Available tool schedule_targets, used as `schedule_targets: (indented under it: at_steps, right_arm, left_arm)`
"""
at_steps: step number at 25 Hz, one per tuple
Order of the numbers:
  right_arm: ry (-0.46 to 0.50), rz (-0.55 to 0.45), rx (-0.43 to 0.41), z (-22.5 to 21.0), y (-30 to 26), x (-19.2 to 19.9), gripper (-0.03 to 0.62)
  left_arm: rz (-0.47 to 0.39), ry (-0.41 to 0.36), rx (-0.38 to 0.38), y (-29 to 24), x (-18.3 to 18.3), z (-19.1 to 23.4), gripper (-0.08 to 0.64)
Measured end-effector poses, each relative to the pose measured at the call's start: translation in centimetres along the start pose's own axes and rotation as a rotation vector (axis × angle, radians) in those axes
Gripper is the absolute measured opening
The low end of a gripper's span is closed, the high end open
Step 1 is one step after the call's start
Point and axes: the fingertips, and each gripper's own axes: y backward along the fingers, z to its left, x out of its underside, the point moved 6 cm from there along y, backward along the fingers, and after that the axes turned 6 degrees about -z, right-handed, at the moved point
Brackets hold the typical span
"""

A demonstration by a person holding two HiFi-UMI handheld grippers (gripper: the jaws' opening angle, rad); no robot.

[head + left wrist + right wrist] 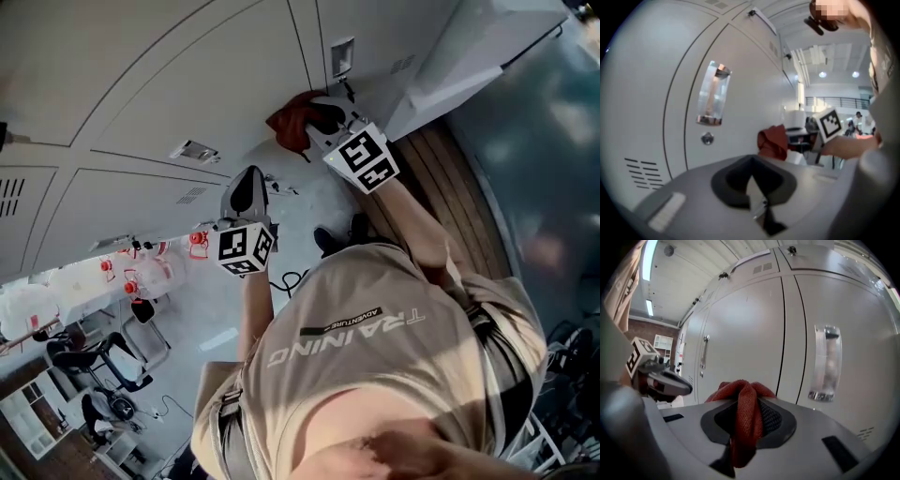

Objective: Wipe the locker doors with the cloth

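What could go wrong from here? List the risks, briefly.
1. The cloth is pinched only by a bunched fold in the right gripper, so rubbing could drag it out.
2. Its loose folds could snag on the metal handle of the locker door.
3. The left gripper, shut and empty, hangs near the doors and could knock them.

In the head view the cloth [289, 120] buries the right gripper's [321, 120] tips; it perhaps touches the door [225, 84].
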Motion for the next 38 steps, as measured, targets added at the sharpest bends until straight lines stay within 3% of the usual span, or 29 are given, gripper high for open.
schedule_targets:
  at_steps: [11, 18, 27, 32, 38]
  right_arm:
    - [-0.063, 0.158, 0.107, 0.8, -1.3, 10.4, 0.063]
    - [0.022, 0.265, 0.075, 1.7, -0.7, 13.9, 0.063]
    - [-0.062, 0.232, -0.013, 5.1, 3.7, 12.7, 0.063]
    - [-0.097, 0.209, -0.102, 7.6, 6.5, 10.5, 0.063]
    - [-0.087, 0.07, -0.146, 7.3, 8.1, 4.5, 0.063]
  left_arm:
    - [0.014, -0.014, -0.038, 3.4, 0.2, 0.7, 0.006]
    - [0.028, -0.004, -0.032, 4.3, 1.2, -0.5, 0.006]
    - [0.017, -0.017, 0.043, 3.4, 1.0, -3.0, 0.006]
    - [-0.025, -0.033, 0.072, 3.0, -0.3, -3.9, 0.006]
    - [-0.122, -0.048, 0.015, 3.9, -2.8, -2.7, 0.006]
